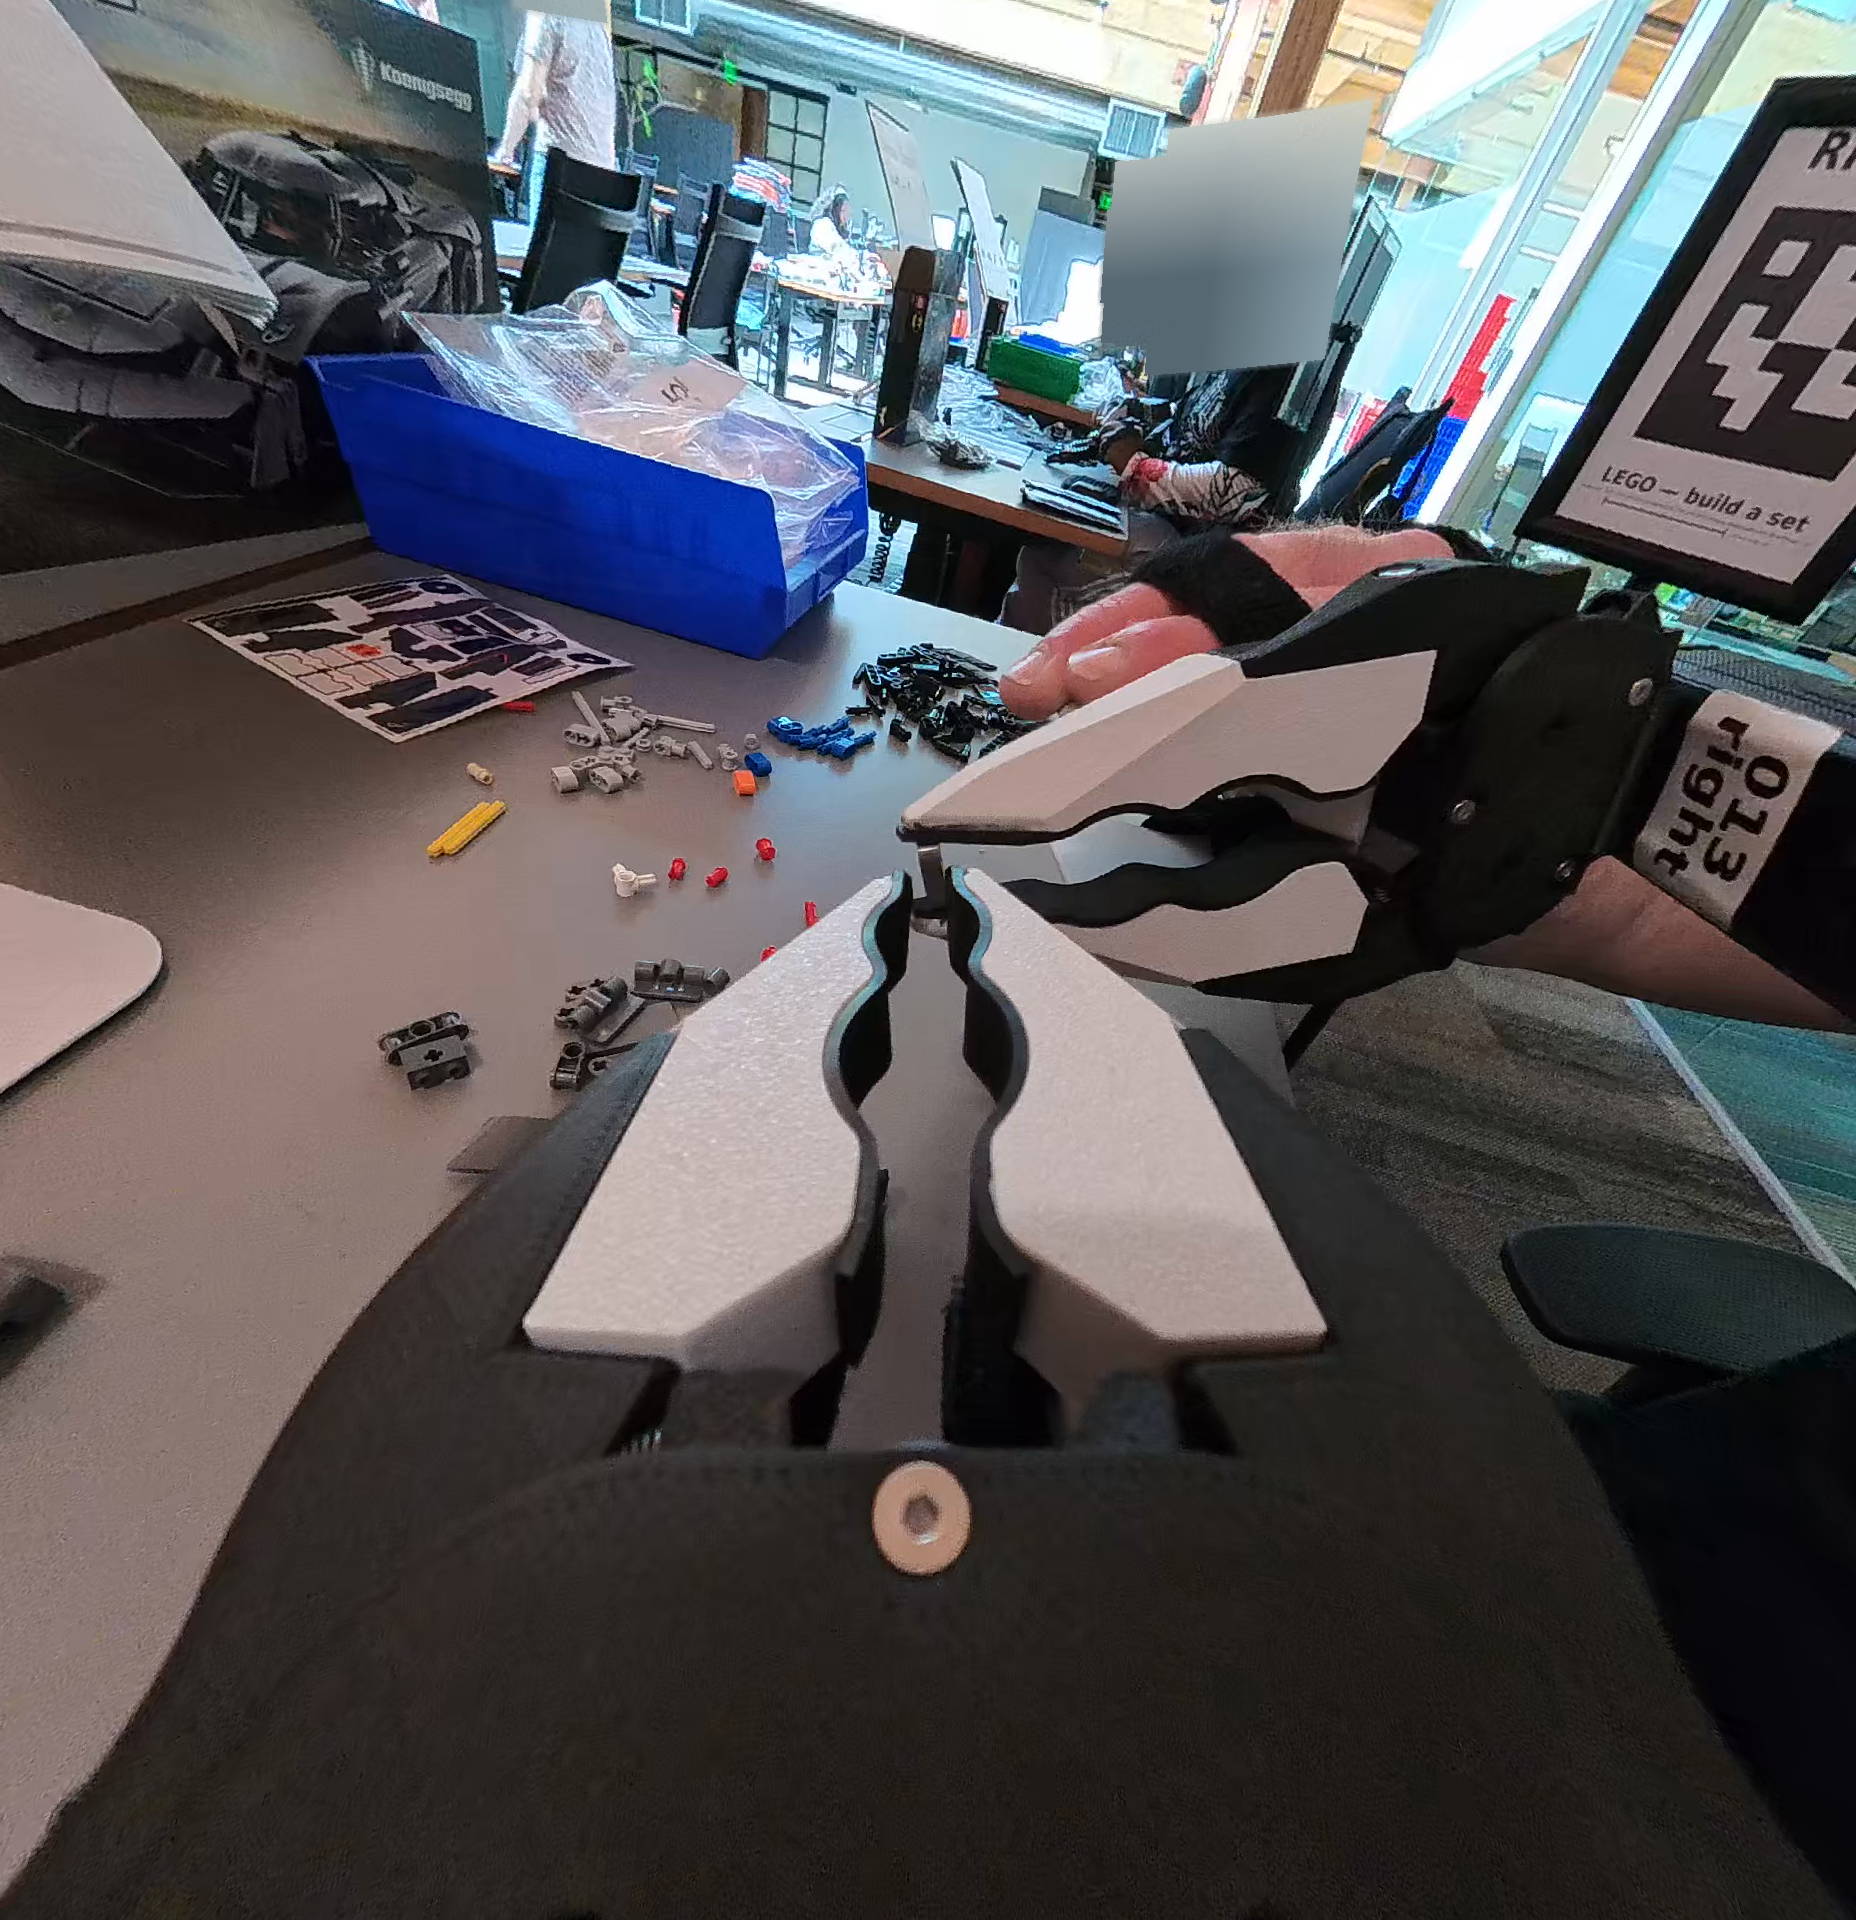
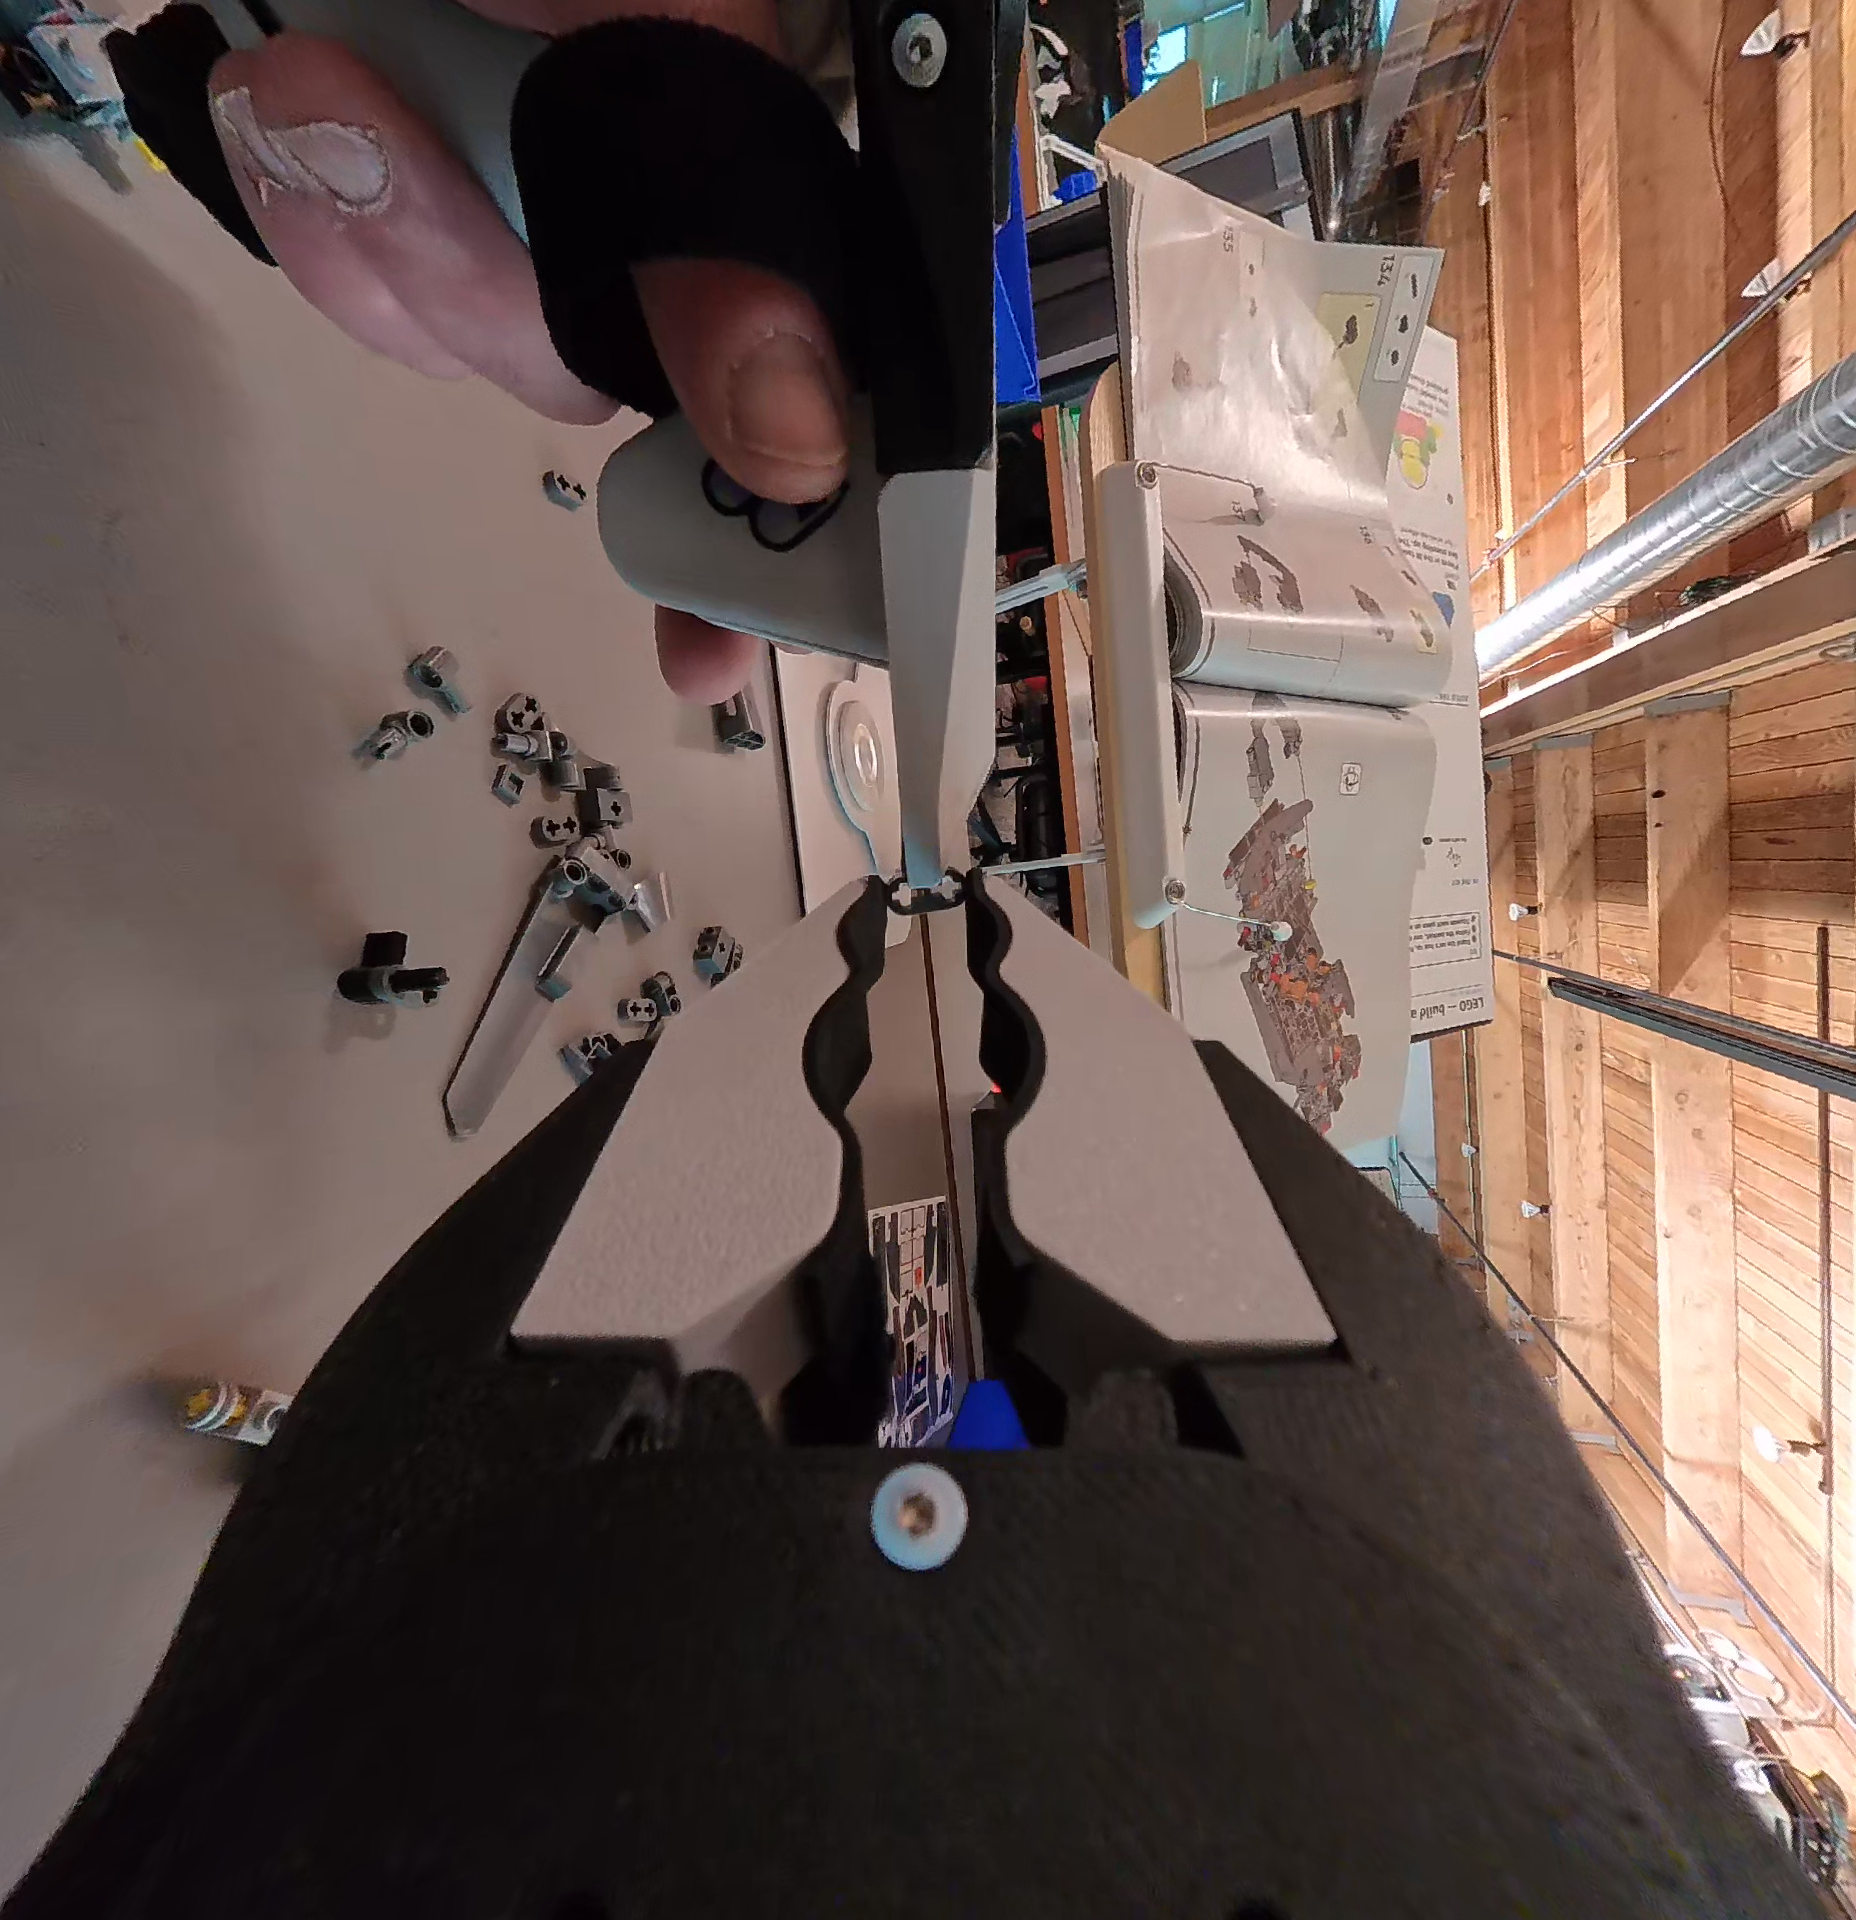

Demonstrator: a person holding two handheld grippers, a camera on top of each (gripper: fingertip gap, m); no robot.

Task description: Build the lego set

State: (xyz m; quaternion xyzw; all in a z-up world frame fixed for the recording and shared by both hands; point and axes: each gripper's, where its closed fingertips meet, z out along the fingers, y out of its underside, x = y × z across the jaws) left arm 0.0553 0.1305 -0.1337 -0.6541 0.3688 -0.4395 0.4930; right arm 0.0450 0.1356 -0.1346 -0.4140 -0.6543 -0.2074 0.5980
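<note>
Grippers meet tip to tip above the grey table (image 1: 228, 1039). Right gripper (image 2: 926, 896) has its jaws narrow, both pads pressed on the ends of a small flat black link (image 2: 924, 900). Left gripper (image 1: 930, 894) has its jaws nearly closed on the same link's thin edge. Loose grey pieces (image 1: 612, 753), blue pieces (image 1: 820, 736), black pieces (image 1: 929, 696) and a sticker sheet (image 1: 404, 649) lie on the table before a blue bin (image 1: 550, 520).

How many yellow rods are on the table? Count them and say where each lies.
2. The yellow rods lie side by side, touching, on the grey table, below the sticker sheet in the left wrist view. Others may be hidden behind the tools.
</note>
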